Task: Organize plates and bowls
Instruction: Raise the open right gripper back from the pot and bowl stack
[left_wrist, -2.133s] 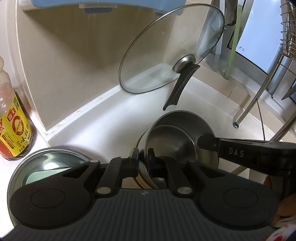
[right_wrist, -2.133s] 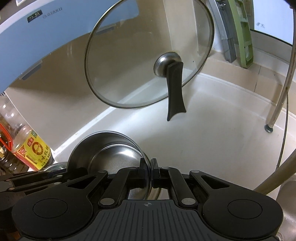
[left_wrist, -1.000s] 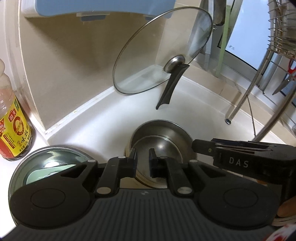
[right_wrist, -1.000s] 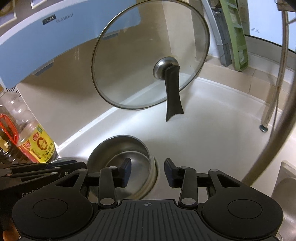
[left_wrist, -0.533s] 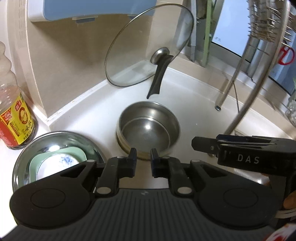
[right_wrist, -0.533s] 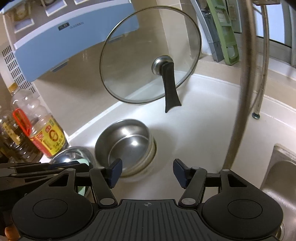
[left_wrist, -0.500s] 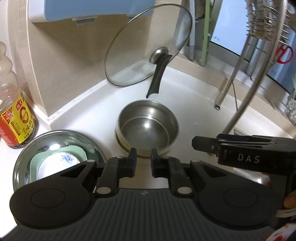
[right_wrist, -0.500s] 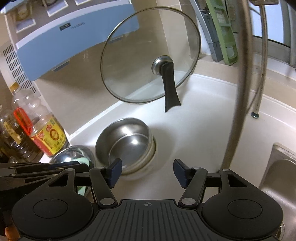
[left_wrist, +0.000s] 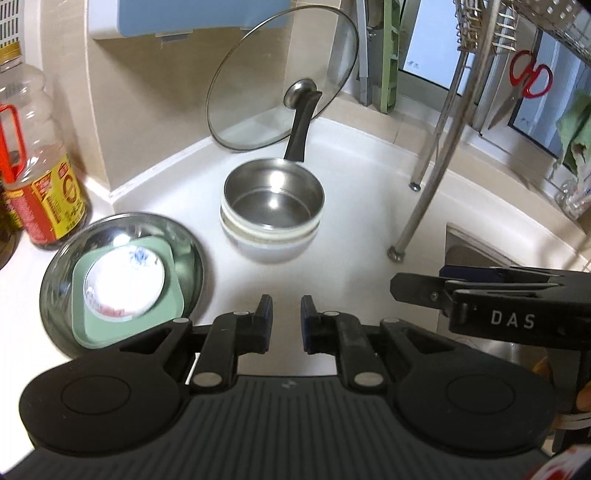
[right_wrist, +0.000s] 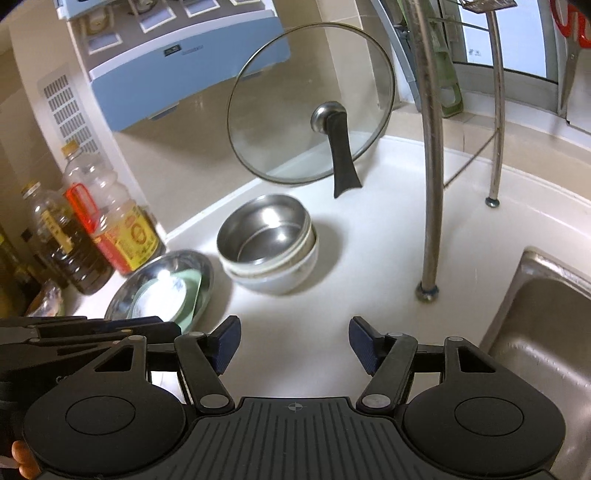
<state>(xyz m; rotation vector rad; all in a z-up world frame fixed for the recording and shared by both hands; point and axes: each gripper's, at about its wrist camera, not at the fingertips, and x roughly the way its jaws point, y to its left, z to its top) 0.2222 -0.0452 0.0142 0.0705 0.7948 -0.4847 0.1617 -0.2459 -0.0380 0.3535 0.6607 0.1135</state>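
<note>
Steel bowl (left_wrist: 272, 199) is sitting nested inside a white bowl (left_wrist: 271, 242) on the white counter (left_wrist: 343, 258), both upright, stack standing in front of the glass lid (left_wrist: 280, 77) that is leaning against the wall corner. Lid's black handle (left_wrist: 301, 129) is hanging down just behind the stack's far rim.

Left of the stack, close but not touching as far as visible, a steel plate (left_wrist: 123, 275) is lying on the counter, holding a green square dish (left_wrist: 127, 291) with a white patterned saucer (left_wrist: 123, 282) on top.

Left tool (left_wrist: 286, 321) is hovering over bare counter near the stack, jaws showing a narrow gap, nothing between them. Right tool (right_wrist: 294, 343) is also over bare counter, jaws spreading wide and opening further, nothing between them; the bowl stack is lying ahead of it, apart. In the left wrist view the right tool is showing at the right edge (left_wrist: 491, 314).

Oil bottle (right_wrist: 114, 221) is standing at the counter's left. Rack legs (right_wrist: 430, 147) are standing right of the stack, sink (right_wrist: 546, 332) is sitting at far right. Red scissors (left_wrist: 528, 79) are hanging on the rack.
</note>
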